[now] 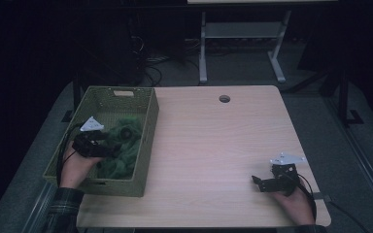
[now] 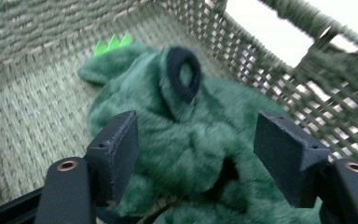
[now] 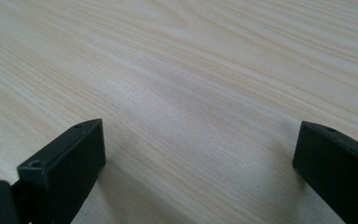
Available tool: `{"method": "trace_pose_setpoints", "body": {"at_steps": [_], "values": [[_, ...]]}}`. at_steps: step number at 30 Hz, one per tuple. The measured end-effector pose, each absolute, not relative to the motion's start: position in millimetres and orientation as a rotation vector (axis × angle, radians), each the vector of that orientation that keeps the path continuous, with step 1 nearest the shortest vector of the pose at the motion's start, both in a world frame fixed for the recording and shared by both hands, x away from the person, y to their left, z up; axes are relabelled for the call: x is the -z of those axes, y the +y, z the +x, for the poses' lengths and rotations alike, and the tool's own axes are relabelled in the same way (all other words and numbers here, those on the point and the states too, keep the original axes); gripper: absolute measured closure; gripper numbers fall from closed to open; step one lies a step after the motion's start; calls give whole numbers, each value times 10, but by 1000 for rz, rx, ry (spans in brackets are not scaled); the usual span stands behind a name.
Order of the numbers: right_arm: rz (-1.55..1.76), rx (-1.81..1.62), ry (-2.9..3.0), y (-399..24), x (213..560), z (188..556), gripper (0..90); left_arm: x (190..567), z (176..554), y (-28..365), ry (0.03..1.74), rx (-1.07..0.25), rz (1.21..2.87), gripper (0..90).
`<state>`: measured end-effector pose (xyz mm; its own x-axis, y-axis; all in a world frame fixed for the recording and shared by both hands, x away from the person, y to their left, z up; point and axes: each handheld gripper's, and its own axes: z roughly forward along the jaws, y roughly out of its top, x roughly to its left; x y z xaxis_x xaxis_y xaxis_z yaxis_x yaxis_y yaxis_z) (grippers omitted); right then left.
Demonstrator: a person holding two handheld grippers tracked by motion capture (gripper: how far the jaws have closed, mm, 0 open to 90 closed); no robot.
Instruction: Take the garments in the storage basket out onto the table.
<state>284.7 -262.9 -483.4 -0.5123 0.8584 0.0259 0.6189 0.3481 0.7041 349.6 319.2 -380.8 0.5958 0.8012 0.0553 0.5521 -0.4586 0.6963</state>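
A green plush garment or toy point(image 1: 127, 144) with a dark-rimmed opening and bright green spikes lies in a woven green basket point(image 1: 121, 91) at the table's left. My left gripper point(image 1: 108, 141) reaches down into the basket. In the left gripper view its jaws point(image 2: 205, 135) stand wide on either side of the plush point(image 2: 168, 107), which bulges up between them; the pads do not visibly squeeze it. My right gripper point(image 1: 256, 182) rests low near the table's front right corner, open, with bare wood between its jaws point(image 3: 200, 135).
The basket's woven walls point(image 2: 28, 28) rise close around the left gripper. The light wooden table point(image 1: 213, 136) has a round cable hole point(image 1: 224, 99) at the back. Beyond the table stand a desk frame and cables on a dark floor.
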Motion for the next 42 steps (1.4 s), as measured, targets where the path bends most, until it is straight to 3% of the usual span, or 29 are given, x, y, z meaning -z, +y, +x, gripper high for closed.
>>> {"method": "trace_pose_setpoints", "body": {"at_steps": [23,30,36,42], "values": [[1304,-954,2268,-2628,4834,2847,20,4068,3699,3145,1181,-370,2323,327],[1304,-954,2268,-2628,4834,2847,19,4134,3727,3118,1225,-290,2385,524],[1304,-954,2268,-2628,4834,2847,20,4139,3724,3103,1250,-235,2428,850],[1305,-954,2268,-2628,4834,2847,20,4105,3716,3121,1261,-221,2390,890]]}}
